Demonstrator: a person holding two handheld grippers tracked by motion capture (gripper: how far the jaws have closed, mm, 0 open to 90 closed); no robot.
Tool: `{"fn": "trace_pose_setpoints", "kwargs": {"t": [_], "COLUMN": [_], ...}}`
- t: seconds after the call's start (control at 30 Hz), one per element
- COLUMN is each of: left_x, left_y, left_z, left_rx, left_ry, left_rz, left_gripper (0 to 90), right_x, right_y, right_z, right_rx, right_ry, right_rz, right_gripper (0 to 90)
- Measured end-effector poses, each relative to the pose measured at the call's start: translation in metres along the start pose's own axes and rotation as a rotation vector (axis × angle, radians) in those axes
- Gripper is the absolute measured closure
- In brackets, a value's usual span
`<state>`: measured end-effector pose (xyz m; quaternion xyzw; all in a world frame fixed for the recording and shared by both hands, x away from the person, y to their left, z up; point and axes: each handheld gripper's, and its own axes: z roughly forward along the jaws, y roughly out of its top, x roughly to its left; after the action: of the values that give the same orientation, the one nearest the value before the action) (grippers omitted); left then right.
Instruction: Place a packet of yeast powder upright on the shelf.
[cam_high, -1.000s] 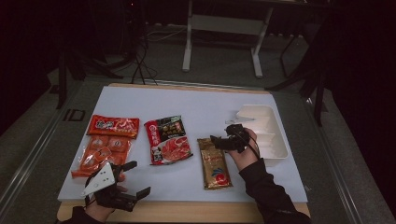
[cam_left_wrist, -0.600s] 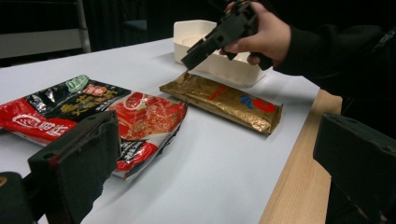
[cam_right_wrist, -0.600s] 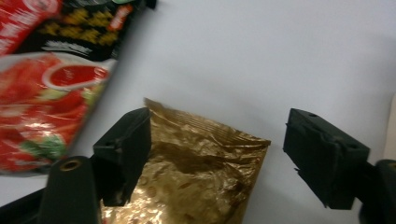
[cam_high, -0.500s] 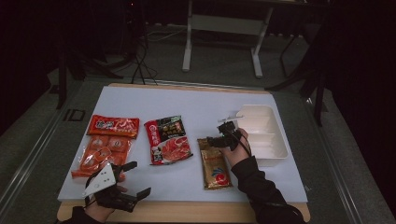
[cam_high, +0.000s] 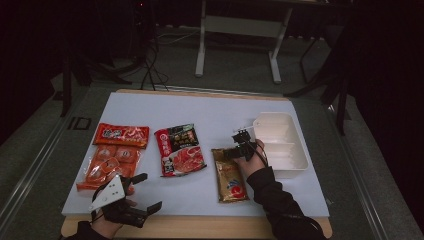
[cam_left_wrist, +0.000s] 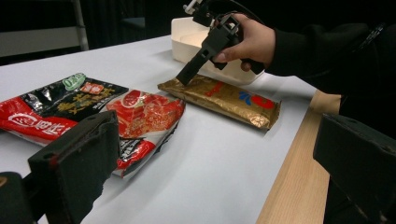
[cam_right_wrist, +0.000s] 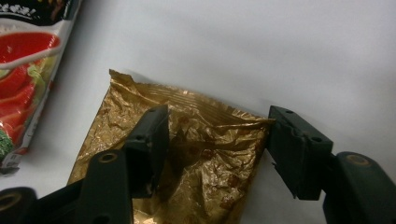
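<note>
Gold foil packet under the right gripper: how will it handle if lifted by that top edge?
Likely floppy: the gold packet is crinkled film, so it should sag below the right gripper. Probably light, since it lies flat and thin. Glossy foil may slip; the jaws have been closing around its top edge but do not yet press.

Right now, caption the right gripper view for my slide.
Right tongs closing around the crinkled end of the gold packet on the white table.

Both grippers (cam_high: 131, 192) (cam_high: 231, 151) are built in matt black w/ blocky two-part jaws; round screw heads are seen on the right one's jaws. A grey three-cornered plate (cam_high: 108, 193) is carried on the left gripper. A thin black cable is trailed from the right gripper. Black long sleeves (cam_high: 284, 210) are worn.
</note>
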<state>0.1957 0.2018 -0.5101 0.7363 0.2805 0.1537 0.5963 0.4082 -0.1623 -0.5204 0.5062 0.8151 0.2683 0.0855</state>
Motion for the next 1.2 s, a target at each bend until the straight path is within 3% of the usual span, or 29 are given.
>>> {"fn": "trace_pose_setpoints", "kwargs": {"t": [0.17, 0.3, 0.33, 0.4, 0.43, 0.5, 0.6, 0.8, 1.2], "left_x": [0.0, -0.001, -0.001, -0.001, -0.001, 0.0, 0.0, 0.001, 0.002], "left_y": [0.0, -0.001, -0.001, -0.001, -0.001, -0.001, -0.001, -0.001, -0.001], "left_z": [0.001, 0.001, 0.001, 0.002, 0.002, 0.002, 0.002, 0.002, 0.002], "left_rx": [0.006, 0.009, 0.009, 0.01, 0.01, 0.013, 0.014, 0.015, 0.014], "left_ry": [-0.004, -0.004, -0.004, -0.006, -0.007, -0.006, -0.007, -0.006, -0.006], "left_rz": [0.001, 0.0, 0.0, -0.001, -0.003, -0.003, -0.003, -0.011, -0.013], "left_gripper": [1.2, 1.2, 1.2, 1.2, 1.2, 1.2, 1.2, 1.2, 1.2], "right_x": [-0.001, 0.002, 0.002, 0.004, 0.003, 0.008, 0.01, 0.011, 0.021], "right_y": [-0.001, -0.002, -0.002, -0.002, -0.002, -0.002, -0.001, 0.003, 0.008], "right_z": [0.003, 0.003, 0.003, 0.003, 0.003, 0.004, 0.004, -0.009, -0.048], "right_rx": [0.018, 0.015, 0.015, 0.017, 0.023, 0.024, 0.028, -0.004, -0.132], "right_ry": [-0.001, -0.039, -0.039, -0.035, 0.0, -0.019, -0.027, 0.003, 0.083], "right_rz": [0.009, -0.027, -0.027, -0.055, -0.06, -0.089, -0.121, -0.136, -0.179], "right_gripper": [43.4, 60.3, 60.3, 77.3, 80.9, 84.9, 87.0, 87.7, 88.0]}}
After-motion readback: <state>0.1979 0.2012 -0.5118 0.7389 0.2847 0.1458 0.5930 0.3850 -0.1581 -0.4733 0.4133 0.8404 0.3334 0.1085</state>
